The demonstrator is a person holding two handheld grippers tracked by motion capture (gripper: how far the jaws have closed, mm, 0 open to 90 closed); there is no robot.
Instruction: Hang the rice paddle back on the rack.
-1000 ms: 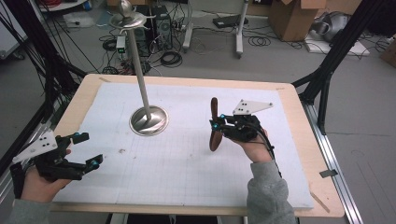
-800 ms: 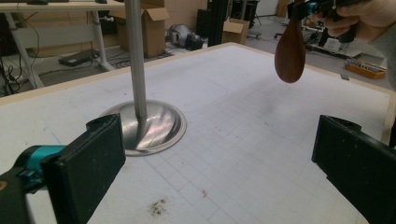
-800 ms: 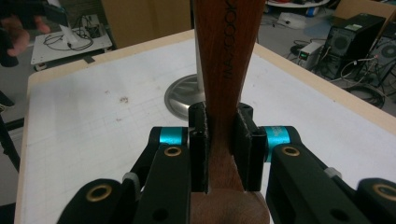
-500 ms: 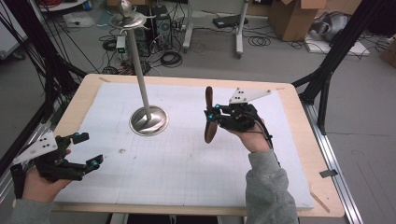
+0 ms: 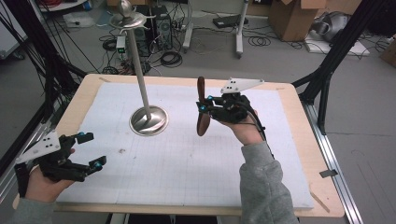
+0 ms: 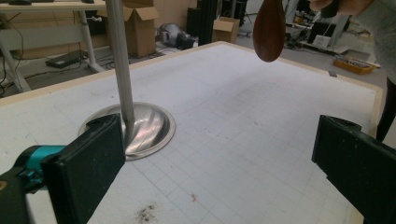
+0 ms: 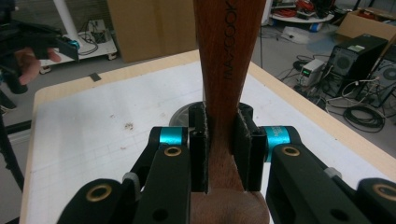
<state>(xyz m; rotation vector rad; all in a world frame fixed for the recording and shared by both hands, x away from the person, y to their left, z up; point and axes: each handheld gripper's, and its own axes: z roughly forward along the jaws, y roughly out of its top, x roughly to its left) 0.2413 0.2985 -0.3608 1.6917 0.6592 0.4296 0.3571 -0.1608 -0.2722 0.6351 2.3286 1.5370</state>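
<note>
The right tongs [image 5: 204, 105] are clamped on a wooden spoon [image 5: 201, 108], gripping its handle between the two pads. In the right gripper view the pads [image 7: 198, 148] press the handle from both sides, with the engraved handle rising straight up and the bowl end below. The spoon stands nearly upright, its bowl pointing down, held in the air above the white mat [image 5: 187, 158] that covers the bench [image 5: 299, 121], right of the middle and nearer the far edge. In the left gripper view the bowl of the spoon [image 6: 269, 29] hangs clear of the mat.

A metal stand [image 5: 148, 120], with a round base and a tall thin pole, sits on the mat left of the spoon, near it but apart.

The left tongs [image 5: 91, 149] rest at the near left corner of the bench, wide open with nothing between them; in the left gripper view the two pads [image 6: 88, 163] stand far apart, facing the stand's base.
</note>
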